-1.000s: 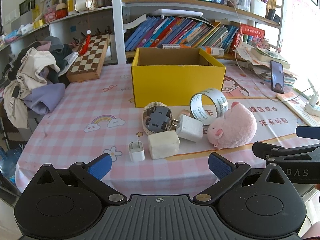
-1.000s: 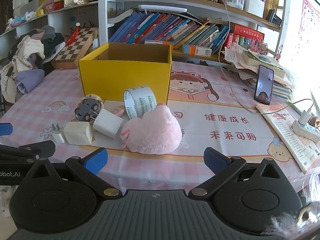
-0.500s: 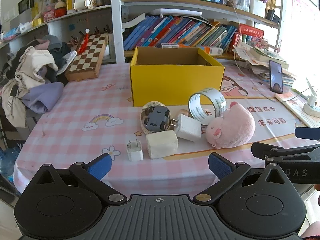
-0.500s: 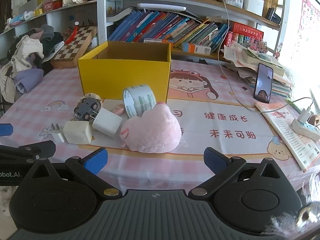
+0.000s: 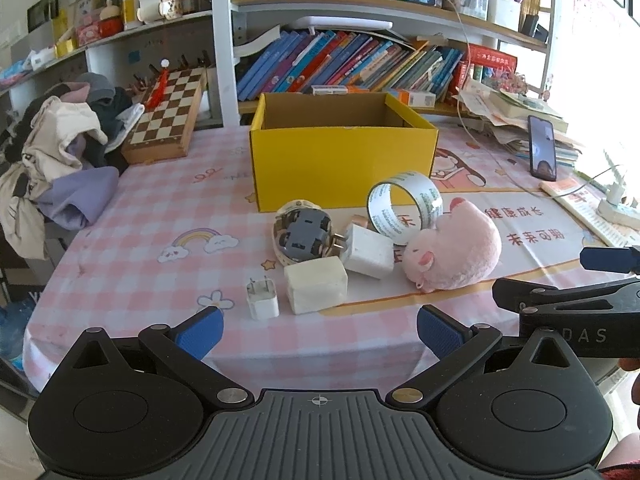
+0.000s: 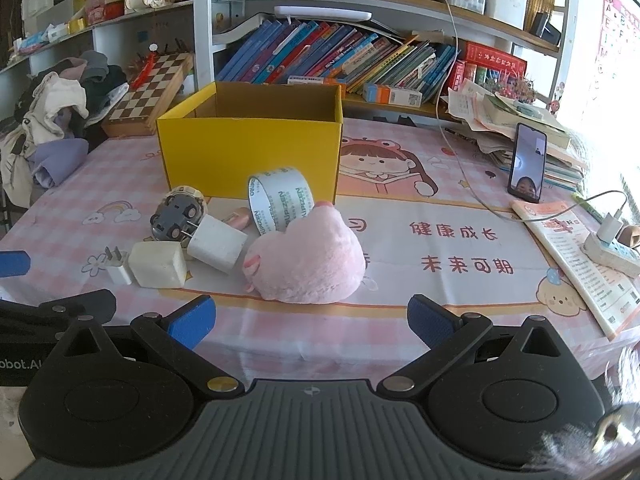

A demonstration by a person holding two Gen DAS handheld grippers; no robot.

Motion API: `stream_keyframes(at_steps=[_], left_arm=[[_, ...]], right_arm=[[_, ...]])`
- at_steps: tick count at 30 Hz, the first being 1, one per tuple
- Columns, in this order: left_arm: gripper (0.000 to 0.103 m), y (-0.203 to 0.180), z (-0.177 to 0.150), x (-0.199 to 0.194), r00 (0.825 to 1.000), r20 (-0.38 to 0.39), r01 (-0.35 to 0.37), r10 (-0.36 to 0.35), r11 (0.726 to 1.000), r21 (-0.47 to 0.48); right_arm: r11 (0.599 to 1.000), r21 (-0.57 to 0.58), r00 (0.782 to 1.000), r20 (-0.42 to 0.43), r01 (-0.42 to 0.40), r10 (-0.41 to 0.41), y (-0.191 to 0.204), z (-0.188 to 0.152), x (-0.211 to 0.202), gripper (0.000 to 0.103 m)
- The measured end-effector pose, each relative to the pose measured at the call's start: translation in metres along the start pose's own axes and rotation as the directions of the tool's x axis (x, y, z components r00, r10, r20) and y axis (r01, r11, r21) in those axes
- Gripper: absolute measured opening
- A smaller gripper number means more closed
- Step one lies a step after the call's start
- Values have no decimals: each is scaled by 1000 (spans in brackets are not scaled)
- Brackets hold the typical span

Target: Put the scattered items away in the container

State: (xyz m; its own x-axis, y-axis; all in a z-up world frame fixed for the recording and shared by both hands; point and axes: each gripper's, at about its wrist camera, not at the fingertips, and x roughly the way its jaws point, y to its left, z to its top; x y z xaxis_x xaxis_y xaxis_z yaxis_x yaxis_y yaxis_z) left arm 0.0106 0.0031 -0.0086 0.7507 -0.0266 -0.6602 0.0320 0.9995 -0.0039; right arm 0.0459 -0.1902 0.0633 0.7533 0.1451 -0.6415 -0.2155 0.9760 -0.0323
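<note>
An open yellow cardboard box stands mid-table. In front of it lie a tape roll, a pink plush pig, a round toy with a grey wheeled underside, a white charger cube, a white block and a small white plug. My left gripper hangs open at the table's near edge, short of the plug and block. My right gripper is open too, just short of the pig.
A chessboard and a heap of clothes sit at the back left. A phone, papers, a booklet and a power strip with cable fill the right side. Bookshelves stand behind the table.
Both views have shifted only slightly; the items and box sit a touch lower and closer in frame. Both grippers stay open and nothing on the table has moved.
</note>
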Motion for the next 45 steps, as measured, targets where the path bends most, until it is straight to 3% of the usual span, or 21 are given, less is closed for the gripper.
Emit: stream_keyframes(at_steps=[17, 26, 32, 45], left_arm=[[103, 3, -3, 1, 1000, -9, 23, -23, 1000, 5], [103, -5, -7, -9, 997, 71, 10, -16, 996, 84], [103, 7, -6, -7, 998, 56, 12, -15, 999, 42], [103, 16, -10, 3, 1000, -3, 18, -18, 1000, 7]], right_arm=[[1000, 10, 1000, 17, 2, -2, 0, -2, -3, 103], [999, -44, 999, 44, 2, 0, 4, 0, -3, 103], [993, -117, 995, 96, -19, 31, 9, -2, -7, 103], [996, -87, 998, 46, -28, 32, 13, -5, 0, 103]])
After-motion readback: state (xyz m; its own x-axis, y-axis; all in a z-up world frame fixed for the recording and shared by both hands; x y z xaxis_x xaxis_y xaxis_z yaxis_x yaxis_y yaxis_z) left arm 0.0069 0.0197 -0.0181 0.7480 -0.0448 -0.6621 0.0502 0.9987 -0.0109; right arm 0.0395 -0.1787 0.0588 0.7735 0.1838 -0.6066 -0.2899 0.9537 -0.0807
